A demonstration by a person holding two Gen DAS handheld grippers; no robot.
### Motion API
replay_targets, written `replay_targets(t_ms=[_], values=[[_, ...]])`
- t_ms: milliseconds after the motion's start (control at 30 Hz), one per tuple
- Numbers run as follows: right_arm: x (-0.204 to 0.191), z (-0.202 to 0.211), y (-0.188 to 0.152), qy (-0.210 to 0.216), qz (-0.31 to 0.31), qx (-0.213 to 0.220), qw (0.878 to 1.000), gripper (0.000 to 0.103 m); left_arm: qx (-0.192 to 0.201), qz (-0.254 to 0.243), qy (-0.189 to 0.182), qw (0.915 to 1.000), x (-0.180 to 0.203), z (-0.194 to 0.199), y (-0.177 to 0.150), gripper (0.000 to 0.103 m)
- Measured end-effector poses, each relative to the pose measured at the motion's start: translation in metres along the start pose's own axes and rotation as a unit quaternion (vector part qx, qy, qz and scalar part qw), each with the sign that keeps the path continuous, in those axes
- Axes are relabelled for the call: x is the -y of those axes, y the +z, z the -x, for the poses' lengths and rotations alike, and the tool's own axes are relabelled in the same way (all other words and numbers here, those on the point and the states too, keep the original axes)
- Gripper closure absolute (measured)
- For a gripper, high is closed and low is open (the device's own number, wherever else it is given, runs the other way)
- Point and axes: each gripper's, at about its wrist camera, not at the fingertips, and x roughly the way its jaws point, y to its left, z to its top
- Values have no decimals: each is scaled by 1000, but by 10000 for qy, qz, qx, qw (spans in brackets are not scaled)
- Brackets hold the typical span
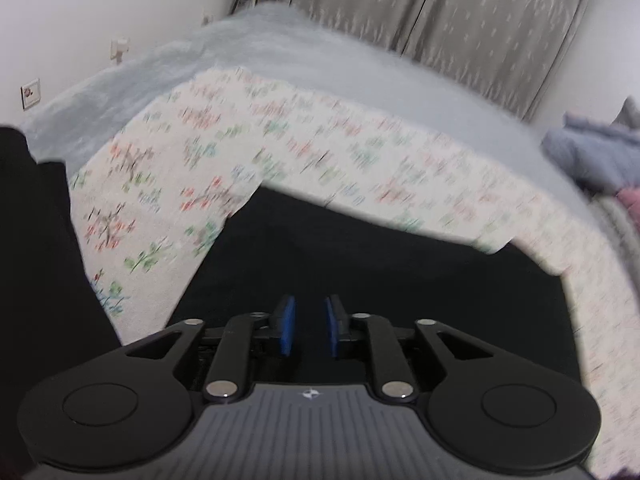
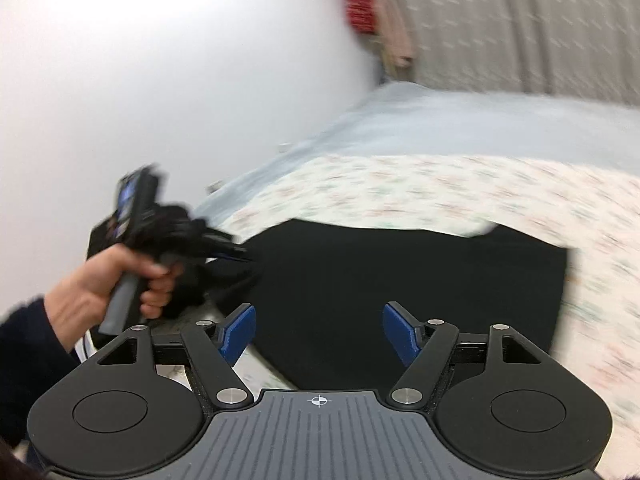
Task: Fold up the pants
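Observation:
The black pants (image 1: 360,248) lie folded flat on a floral sheet (image 1: 280,144) on the bed; they also show in the right wrist view (image 2: 400,272). My left gripper (image 1: 311,326) hovers over the pants' near part, its blue pads a narrow gap apart with nothing between them. In the right wrist view the left gripper (image 2: 236,250) is held in a hand at the pants' left edge. My right gripper (image 2: 319,330) is wide open and empty above the pants' near edge. Both views are motion-blurred.
A pale blue blanket (image 1: 304,60) covers the bed beyond the floral sheet (image 2: 440,192). Grey and pink clothes (image 1: 596,156) are piled at the right. Grey curtains (image 1: 480,12) hang behind, a white wall (image 2: 160,80) stands at the left.

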Motion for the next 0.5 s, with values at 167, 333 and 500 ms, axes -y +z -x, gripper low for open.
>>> replay_targets(t_ms=[167, 333, 500], values=[[69, 54, -12, 49, -839, -390, 9957, 31, 175, -130, -647, 9977, 65, 36, -12, 73], [136, 21, -61, -120, -1790, -596, 9820, 31, -161, -437, -1272, 9908, 145, 18, -52, 73], [167, -5, -92, -210, -2218, -754, 9719, 32, -613, -591, -1375, 9868, 193, -27, -100, 73]])
